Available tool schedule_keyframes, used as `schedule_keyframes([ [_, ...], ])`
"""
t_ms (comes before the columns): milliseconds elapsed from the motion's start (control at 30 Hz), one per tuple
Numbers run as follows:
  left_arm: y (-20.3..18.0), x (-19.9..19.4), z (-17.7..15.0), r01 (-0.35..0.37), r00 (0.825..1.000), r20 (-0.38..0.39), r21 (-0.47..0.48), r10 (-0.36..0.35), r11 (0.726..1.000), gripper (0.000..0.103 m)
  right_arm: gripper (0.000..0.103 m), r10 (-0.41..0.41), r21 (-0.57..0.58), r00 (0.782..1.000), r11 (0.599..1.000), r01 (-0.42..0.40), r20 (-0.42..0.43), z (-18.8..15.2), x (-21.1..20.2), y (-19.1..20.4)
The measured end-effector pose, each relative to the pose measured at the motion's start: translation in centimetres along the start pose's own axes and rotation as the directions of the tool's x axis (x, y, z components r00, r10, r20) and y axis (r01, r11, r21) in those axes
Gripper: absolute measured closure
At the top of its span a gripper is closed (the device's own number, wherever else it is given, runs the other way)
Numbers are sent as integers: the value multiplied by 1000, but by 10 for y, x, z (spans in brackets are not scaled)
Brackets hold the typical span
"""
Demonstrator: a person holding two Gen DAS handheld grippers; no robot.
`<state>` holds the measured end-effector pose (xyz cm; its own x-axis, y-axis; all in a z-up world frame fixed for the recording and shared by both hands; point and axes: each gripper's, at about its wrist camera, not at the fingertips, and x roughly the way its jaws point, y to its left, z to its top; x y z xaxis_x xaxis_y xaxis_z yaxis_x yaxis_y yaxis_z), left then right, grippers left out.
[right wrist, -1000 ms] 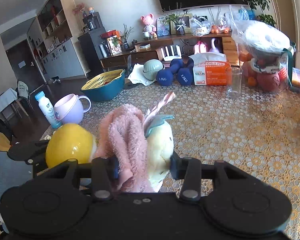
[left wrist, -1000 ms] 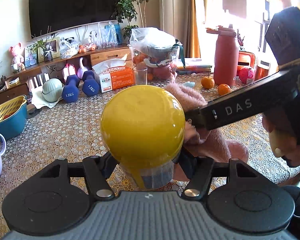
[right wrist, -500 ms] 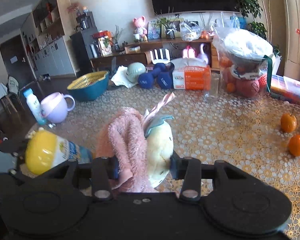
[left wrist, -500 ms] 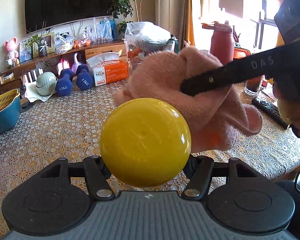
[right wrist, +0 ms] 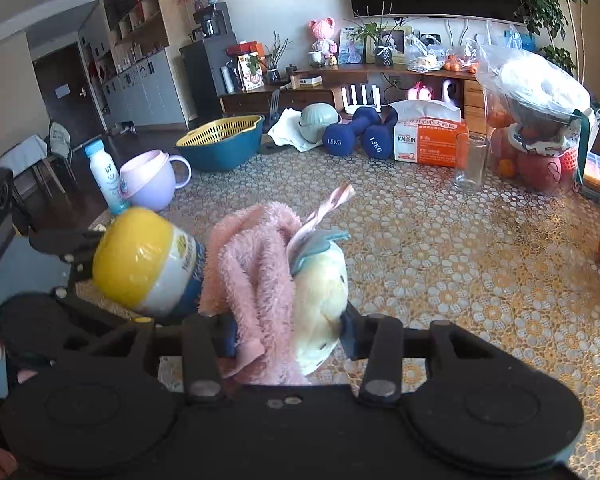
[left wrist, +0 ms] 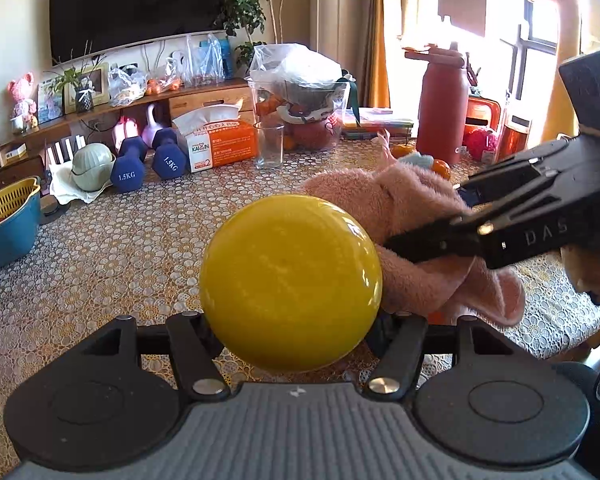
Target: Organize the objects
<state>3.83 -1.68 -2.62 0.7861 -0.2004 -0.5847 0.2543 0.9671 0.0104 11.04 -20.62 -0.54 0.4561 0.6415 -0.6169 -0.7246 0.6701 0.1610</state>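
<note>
Fingers [right wrist: 228,332] above gold lace tablecloth [right wrist: 440,248]

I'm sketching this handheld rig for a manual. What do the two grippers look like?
Both are matt black, with two round discs at the base and linkage bars on silver pivot pins leading to the jaws. The left gripper has a ribbed grey centre panel. The right gripper, seen side-on from the left wrist camera, carries pale "DAS" lettering on a long flat finger; a thin black cable loops nearby.
</note>
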Motion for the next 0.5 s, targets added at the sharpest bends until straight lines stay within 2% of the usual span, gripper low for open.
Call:
schedule_keyframes([
  [133,-16,0,-2,48,999,-13,63,-48,997,39,58,-27,60,999,998,25,41,13,-8,-15],
  [300,-35,3,-4,91,996,-23,117,-89,989,39,58,1,64,998,998,-4,55,28,9,-7],
  [500,-26,8,-3,84,996,-46,95,-79,992,39,59,62,44,998,997,-63,33,27,22,6],
])
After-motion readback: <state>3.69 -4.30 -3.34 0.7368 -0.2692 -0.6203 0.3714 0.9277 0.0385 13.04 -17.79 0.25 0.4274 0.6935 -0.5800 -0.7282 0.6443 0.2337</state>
